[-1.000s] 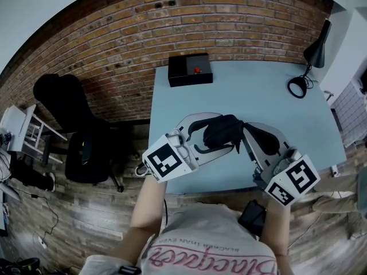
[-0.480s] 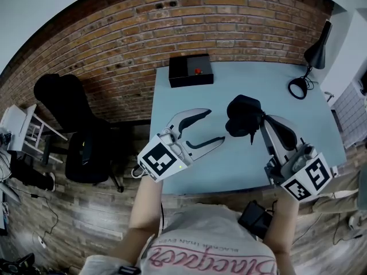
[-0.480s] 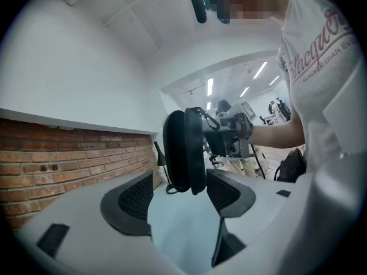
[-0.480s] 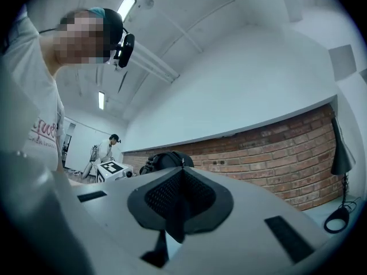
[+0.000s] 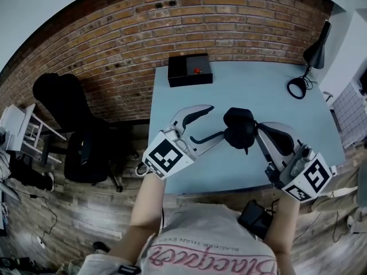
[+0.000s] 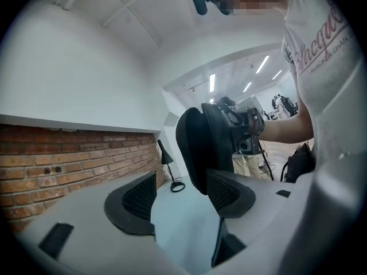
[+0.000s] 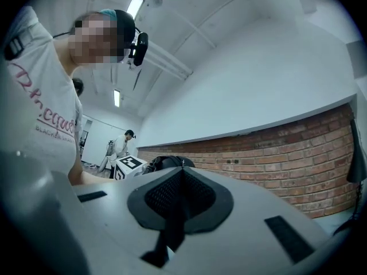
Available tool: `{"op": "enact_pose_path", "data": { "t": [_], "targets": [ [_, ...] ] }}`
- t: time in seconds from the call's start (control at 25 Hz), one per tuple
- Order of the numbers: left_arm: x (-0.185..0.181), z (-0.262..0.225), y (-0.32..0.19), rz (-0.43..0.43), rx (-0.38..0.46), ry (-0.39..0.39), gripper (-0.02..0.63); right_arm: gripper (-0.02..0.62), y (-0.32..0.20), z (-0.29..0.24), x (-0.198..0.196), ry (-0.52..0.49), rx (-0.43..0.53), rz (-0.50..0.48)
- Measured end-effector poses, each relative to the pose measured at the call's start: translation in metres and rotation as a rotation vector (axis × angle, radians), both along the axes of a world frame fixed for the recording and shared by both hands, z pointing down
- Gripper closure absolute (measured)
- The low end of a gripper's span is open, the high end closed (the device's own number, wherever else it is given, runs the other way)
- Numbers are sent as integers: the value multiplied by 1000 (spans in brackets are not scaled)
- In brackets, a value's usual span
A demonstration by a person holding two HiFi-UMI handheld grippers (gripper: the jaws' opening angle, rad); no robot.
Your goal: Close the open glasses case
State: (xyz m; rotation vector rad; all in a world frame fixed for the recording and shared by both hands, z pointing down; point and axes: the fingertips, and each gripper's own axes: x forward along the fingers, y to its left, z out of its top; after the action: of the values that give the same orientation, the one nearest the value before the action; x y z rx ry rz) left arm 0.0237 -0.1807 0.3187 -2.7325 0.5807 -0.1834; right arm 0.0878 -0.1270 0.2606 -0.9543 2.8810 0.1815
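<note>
The right tool (image 5: 256, 129) has its jaws pressed together, and the black glasses case (image 5: 239, 128) hangs at their tips, in the air above the pale blue surface (image 5: 258, 90); the jaws seem to pinch only a thin edge of the case, because the right gripper view shows the pads meeting with almost nothing between them and the dark case just beyond. I think it is held this way so that the body of the case stays free on all other sides; a grip around the whole shell would block the lid.

The left tool (image 5: 215, 121) stands wide, with nothing in it; it points level toward the case, and its nearer jaw is just beside the case or touching it, which one I cannot tell. In the left gripper view the case stands upright right in front of one pad; two dark shells show with a narrow line between them, so the lid looks not fully down, but this is my judgement only.

The wide jaws probably wait to take both shells between them and squeeze; the risk is that the case turns on its thin pinch when pushed. The black box (image 5: 190, 69) and the lamp (image 5: 312, 56) stand well apart at the far side.
</note>
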Motion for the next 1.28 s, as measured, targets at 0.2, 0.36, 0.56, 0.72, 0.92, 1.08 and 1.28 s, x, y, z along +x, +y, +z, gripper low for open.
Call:
{"op": "enact_pose_path", "data": {
  "t": [0.2, 0.36, 0.56, 0.72, 0.92, 1.08, 1.28],
  "targets": [
    [7, 2, 6, 50, -22, 22, 322, 577, 10, -1, -9, 8, 15, -81],
    [17, -3, 19, 123, -68, 72, 447, 575, 7, 3, -12, 15, 11, -75],
    [5, 8, -4, -44, -167, 34, 558, 575, -8, 21, -8, 107, -11, 47],
    [-3, 14, -24, -233, -208, -18, 569, 575, -26, 32, -4, 166, -9, 186],
    [-7, 19, -36, -381, -242, -15, 569, 575, -31, 25, 2, 129, 30, 283],
    [-15, 19, -45, -441, -288, 31, 569, 574, -21, 9, 6, 48, 62, 299],
    [-25, 15, -58, -532, -323, 72, 569, 574, -4, 8, -23, 74, 65, 213]
  ]
}}
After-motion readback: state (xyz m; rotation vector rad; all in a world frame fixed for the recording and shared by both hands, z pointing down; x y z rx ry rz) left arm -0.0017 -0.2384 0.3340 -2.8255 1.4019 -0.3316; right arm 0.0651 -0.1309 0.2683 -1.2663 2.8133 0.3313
